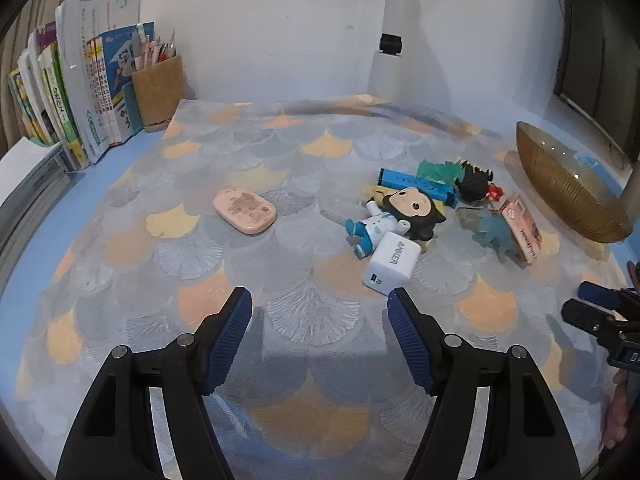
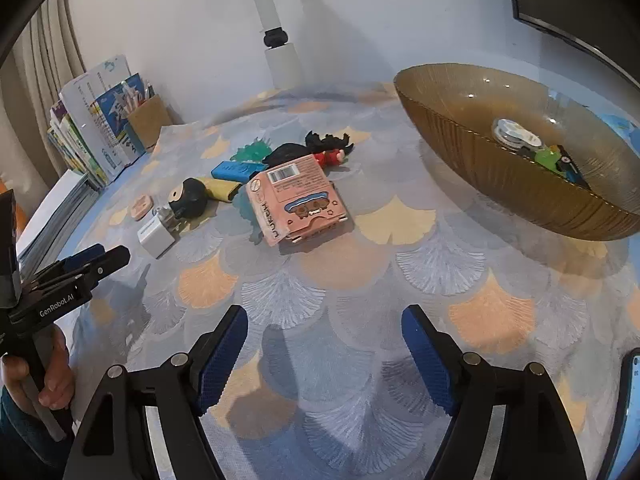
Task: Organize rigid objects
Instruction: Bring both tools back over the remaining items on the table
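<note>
Toys, a white charger (image 1: pixel 392 263) and a pink box (image 2: pixel 297 203) lie clustered mid-bench on the scallop-patterned mat (image 1: pixel 280 312), left of the ribbed amber bowl (image 2: pixel 500 184). Bare mat stretches near both grippers: left gripper (image 1: pixel 320 300) and right gripper (image 2: pixel 325 320) spread, holding nothing.

A fan-patterned grey, peach and yellow mat (image 2: pixel 440 264) carries a pink box (image 2: pixel 296 200) and amber ribbed bowl (image 2: pixel 500 184).

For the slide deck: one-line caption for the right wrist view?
Open right gripper faces a pink box, toys and charger on the mat, with a partly filled bowl at right.
</note>
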Demonstrator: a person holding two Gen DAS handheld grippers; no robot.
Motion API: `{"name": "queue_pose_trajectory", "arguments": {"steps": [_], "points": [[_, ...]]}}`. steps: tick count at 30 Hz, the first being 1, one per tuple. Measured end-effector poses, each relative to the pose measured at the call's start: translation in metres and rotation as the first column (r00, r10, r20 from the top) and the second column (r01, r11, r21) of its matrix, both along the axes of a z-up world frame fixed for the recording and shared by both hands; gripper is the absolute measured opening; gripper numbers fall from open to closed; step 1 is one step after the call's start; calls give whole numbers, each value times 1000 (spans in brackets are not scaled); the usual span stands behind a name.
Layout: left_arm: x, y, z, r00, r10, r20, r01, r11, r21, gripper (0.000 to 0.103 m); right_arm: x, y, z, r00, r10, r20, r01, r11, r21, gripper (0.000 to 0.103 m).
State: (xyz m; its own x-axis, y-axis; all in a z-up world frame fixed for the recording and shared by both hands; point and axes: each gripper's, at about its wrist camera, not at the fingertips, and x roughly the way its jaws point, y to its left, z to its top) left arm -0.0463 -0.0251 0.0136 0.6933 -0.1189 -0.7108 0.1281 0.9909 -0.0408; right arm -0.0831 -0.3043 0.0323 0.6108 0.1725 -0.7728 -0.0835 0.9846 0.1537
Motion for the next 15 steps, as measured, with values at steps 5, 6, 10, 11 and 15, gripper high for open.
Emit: {"name": "queue_pose_trajectory", "arguments": {"steps": [5, 6, 10, 11, 15], "points": [[3, -2, -3, 1000, 4, -22, -4, 1000, 26, 69, 2, 0, -2, 1000, 9, -15, -9, 1000, 8, 81], [4, -2, -3, 1000, 3, -24, -3, 1000, 29, 69, 1, 0, -2, 1000, 7, -13, -7, 1000, 7, 81], [5, -4, -5, 999, 2, -35, -1, 999, 39, 69, 0, -3, -2, 1000, -5, -12, 5, 1000, 11, 81], [6, -4, -5, 999, 0, -36, 1, 999, 42, 69, 0, -3, -1, 1000, -6, -13, 6, 1000, 12, 81], [6, -4, -6, 999, 3, -39, -2, 999, 46, 69, 0, -3, -2, 1000, -5, -15, 5, 1000, 11, 81]]}}
